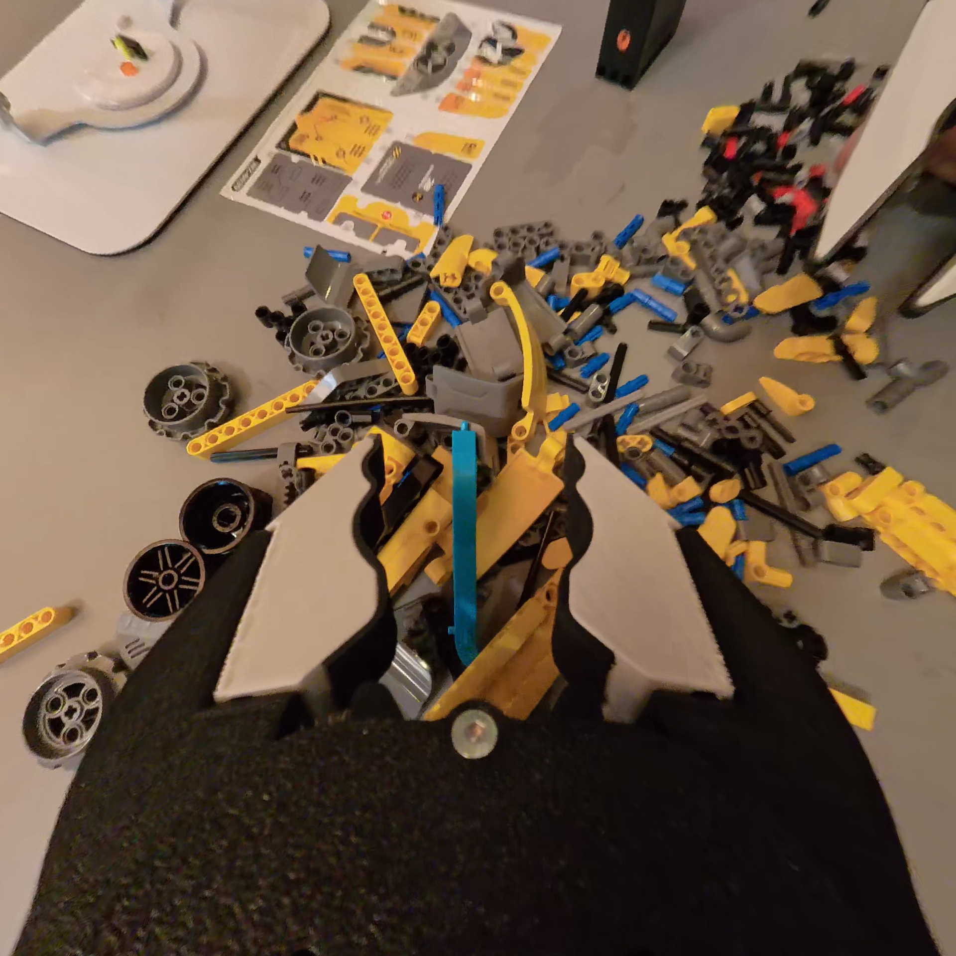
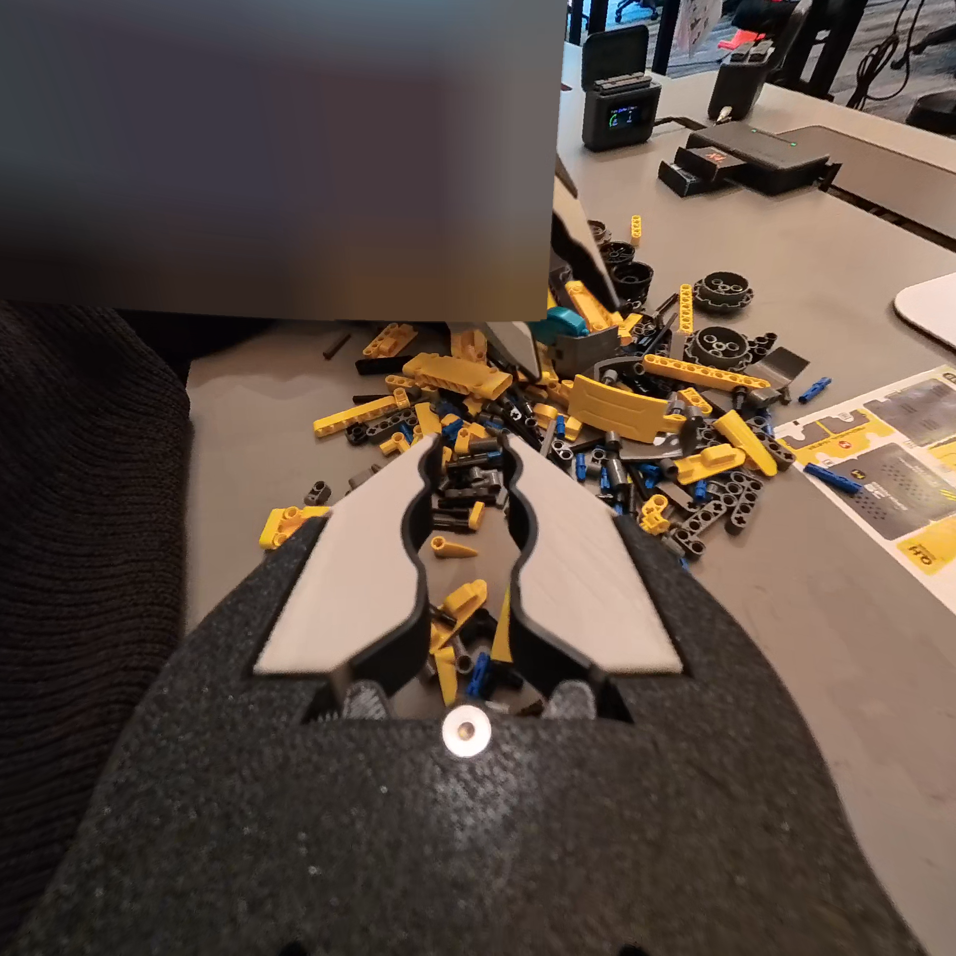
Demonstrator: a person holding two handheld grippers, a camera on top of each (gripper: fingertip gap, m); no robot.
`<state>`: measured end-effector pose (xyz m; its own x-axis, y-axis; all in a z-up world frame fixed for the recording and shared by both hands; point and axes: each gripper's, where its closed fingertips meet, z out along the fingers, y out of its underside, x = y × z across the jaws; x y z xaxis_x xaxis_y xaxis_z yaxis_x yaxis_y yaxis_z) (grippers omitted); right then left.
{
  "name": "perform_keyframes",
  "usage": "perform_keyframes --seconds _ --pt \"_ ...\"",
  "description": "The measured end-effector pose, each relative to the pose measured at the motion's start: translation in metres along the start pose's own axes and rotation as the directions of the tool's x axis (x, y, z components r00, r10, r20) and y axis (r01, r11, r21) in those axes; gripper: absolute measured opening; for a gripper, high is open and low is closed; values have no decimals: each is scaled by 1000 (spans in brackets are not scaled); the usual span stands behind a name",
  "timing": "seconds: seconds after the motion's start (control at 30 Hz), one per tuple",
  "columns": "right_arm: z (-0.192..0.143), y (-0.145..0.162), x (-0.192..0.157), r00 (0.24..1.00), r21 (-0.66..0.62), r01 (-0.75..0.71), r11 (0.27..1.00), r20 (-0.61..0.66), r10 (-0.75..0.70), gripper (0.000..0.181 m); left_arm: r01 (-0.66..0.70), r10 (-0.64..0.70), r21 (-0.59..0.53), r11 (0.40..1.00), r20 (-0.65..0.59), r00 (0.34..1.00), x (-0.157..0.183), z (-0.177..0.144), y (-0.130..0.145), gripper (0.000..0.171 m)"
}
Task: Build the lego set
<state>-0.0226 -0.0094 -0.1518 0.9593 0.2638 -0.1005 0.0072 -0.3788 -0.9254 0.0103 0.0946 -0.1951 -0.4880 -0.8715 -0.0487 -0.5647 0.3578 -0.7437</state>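
A heap of yellow, grey, black and blue building pieces covers the grey table. My left gripper is open wide, low over the heap. A long teal piece lies between its fingers and touches neither. Yellow panels lie under it. In the right wrist view the same heap shows, with the teal piece beside a left finger. My right gripper is open by a narrow gap over small black pins, holding nothing. A right finger shows at the far right.
Grey wheels and black rims lie left of the heap. A sticker sheet and a white mat lie beyond, with a black box. Black devices stand at the back. A dark knit sleeve is at left.
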Motion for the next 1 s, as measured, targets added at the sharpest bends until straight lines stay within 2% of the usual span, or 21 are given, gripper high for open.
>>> perform_keyframes --seconds 0.07,0.13,0.27,0.63,0.87,1.0 --pt "0 1 1 1000 -3 -3 1000 -2 3 22 -14 14 -29 999 3 1000 1 4 5 64" --pt "0 1 2 1000 -4 -2 1000 -6 2 22 -29 29 -25 999 2 1000 2 4 5 35" --pt "-2 0 5 1000 -1 -1 1000 -18 1 22 -37 37 -46 998 3 999 1 1 8 13" --pt "-6 -1 13 999 9 -7 1000 -45 7 22 46 -50 33 998 118 992 -38 -33 4 7" --pt "-7 -1 15 998 3 -2 1000 -55 3 22 56 -58 18 998 112 992 -40 -32 9 8" --pt "-8 0 16 998 0 -3 1000 -60 3 22 72 -76 33 997 148 986 -46 -32 7 12"
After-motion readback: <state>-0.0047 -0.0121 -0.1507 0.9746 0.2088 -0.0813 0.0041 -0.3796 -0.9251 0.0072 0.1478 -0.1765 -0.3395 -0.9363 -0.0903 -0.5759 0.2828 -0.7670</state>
